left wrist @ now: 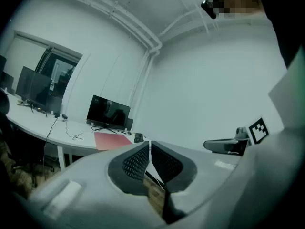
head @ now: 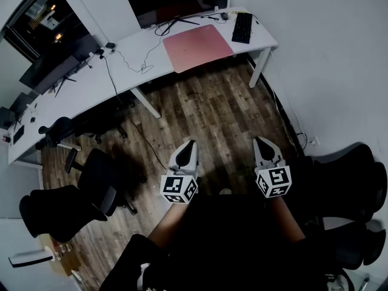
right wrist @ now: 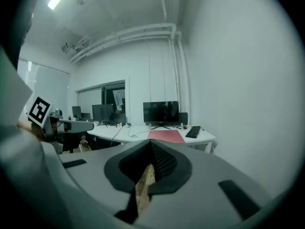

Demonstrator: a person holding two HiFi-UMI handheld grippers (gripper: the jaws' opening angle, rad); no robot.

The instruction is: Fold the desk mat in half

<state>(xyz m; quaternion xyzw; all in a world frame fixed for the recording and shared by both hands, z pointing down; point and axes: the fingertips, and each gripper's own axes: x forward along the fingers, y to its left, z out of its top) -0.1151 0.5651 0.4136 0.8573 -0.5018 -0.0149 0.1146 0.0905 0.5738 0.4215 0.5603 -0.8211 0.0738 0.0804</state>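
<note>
I have my left tool [head: 189, 144] and right tool [head: 261, 142] each with jaws together on nothing, side by side above the wood floor [head: 206, 120], well back from the monitor [head: 173, 2]. The pink desk mat [head: 197, 46] lies flat on the white bench [head: 121, 68], just before that monitor.

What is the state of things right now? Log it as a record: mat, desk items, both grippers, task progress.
desk mat: pink, lying flat and unfolded on the white desk, before the monitor
keyboard: black, right of the mat
left gripper: jaws shut, empty, over the wood floor, away from the desk
right gripper: jaws shut, empty, beside the left one
task: fold not yet begun
</note>
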